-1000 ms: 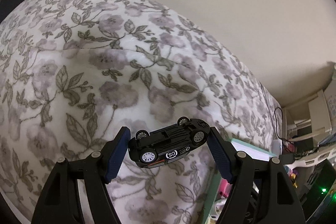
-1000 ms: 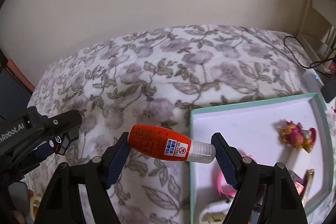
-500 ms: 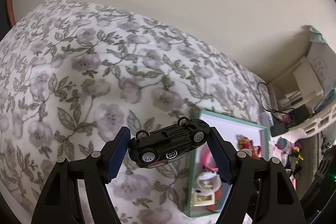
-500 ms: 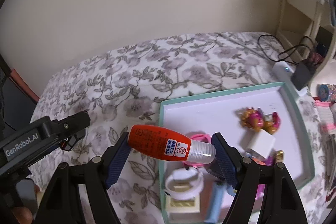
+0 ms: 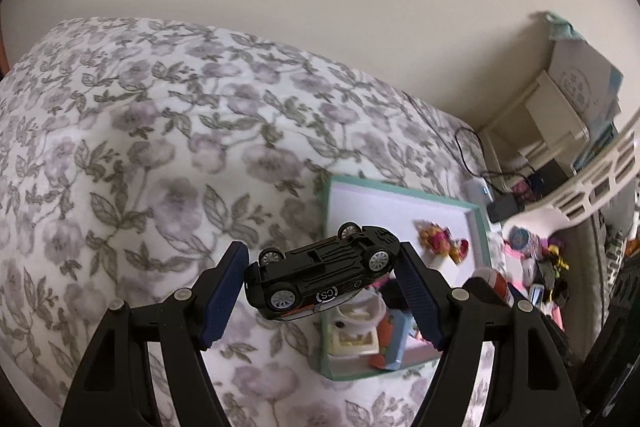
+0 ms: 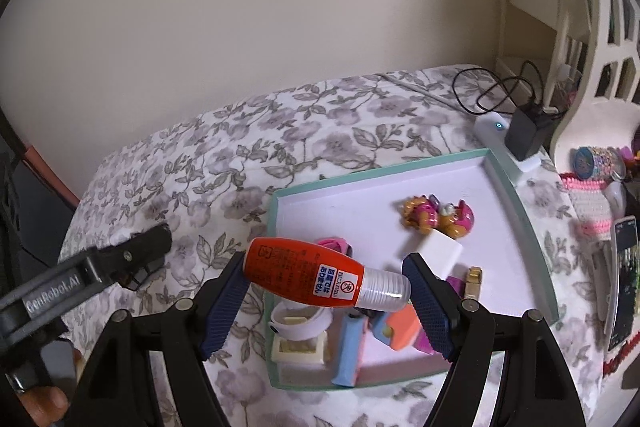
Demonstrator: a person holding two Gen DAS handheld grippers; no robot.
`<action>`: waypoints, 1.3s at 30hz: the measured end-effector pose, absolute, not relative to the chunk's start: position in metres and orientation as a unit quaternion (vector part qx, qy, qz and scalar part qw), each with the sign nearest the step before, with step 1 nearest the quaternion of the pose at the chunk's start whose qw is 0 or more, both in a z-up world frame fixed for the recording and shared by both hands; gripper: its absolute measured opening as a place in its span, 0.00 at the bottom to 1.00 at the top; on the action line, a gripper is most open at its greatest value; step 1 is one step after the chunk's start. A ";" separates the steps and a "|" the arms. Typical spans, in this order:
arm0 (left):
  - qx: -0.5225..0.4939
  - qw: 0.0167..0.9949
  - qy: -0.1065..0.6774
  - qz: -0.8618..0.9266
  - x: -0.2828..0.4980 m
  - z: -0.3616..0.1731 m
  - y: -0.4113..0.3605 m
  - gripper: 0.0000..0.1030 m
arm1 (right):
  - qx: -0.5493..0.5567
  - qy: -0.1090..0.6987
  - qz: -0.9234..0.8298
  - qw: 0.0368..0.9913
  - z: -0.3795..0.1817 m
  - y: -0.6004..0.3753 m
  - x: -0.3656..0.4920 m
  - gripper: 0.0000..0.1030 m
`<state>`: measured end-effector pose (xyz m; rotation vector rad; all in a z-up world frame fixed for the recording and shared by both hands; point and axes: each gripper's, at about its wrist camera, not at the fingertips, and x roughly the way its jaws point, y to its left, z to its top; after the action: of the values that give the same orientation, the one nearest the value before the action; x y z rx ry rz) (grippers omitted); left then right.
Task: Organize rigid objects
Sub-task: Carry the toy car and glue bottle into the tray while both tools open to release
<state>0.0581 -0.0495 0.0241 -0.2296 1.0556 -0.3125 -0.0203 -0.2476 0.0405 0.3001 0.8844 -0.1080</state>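
My left gripper (image 5: 322, 285) is shut on a black toy car (image 5: 320, 281), held upside down with its wheels up, above the left edge of a teal-rimmed white tray (image 5: 482, 227). My right gripper (image 6: 326, 281) is shut on a red bottle (image 6: 304, 277) with a clear cap, held sideways over the tray's (image 6: 520, 215) near left part. The tray lies on a floral bedspread (image 6: 280, 131) and holds several small items: a pink and orange toy figure (image 6: 438, 217), a white block (image 6: 438, 253), a white ring-shaped piece (image 6: 298, 319), a light blue bar (image 6: 350, 349). The left gripper shows at the left of the right wrist view (image 6: 140, 257).
A white power strip with a black adapter (image 6: 520, 137) and a cable lie past the tray's far right corner. A phone (image 6: 622, 279) and pink knitted items (image 6: 592, 211) lie right of the tray. White shelving (image 6: 560, 7) stands at the right against the wall.
Both grippers have moved right, toward and over the tray, each with its object held. More of the tray and its contents has come into view.
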 end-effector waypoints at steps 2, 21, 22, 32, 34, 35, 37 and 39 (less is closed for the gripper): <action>-0.100 0.844 0.504 -0.156 0.053 0.022 -0.059 0.74 | 0.146 0.429 -0.059 0.889 0.040 -0.253 -0.022 0.77; -0.079 0.815 0.536 -0.204 0.039 0.004 -0.113 0.73 | 0.219 0.462 -0.120 0.851 0.008 -0.338 -0.038 0.77; -0.077 0.813 0.538 -0.206 0.038 0.002 -0.116 0.73 | 0.218 0.464 -0.122 0.850 0.007 -0.339 -0.038 0.77; -0.064 0.800 0.558 -0.210 0.034 -0.015 -0.138 0.73 | 0.215 0.482 -0.139 0.838 -0.007 -0.356 -0.042 0.77; -0.057 0.796 0.565 -0.209 0.034 -0.020 -0.142 0.73 | 0.214 0.491 -0.140 0.832 -0.013 -0.357 -0.040 0.77; -0.056 0.794 0.568 -0.209 0.034 -0.023 -0.144 0.73 | 0.214 0.496 -0.140 0.830 -0.017 -0.357 -0.040 0.78; -0.050 0.790 0.575 -0.207 0.034 -0.030 -0.148 0.73 | 0.215 0.511 -0.138 0.821 -0.027 -0.357 -0.037 0.78; -0.044 0.785 0.582 -0.206 0.034 -0.036 -0.151 0.73 | 0.215 0.523 -0.136 0.813 -0.036 -0.356 -0.035 0.78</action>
<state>0.0339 -0.1506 -0.0357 -0.0939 1.2559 -0.4434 -0.0349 -0.3558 -0.0359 0.4596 1.1165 -0.2895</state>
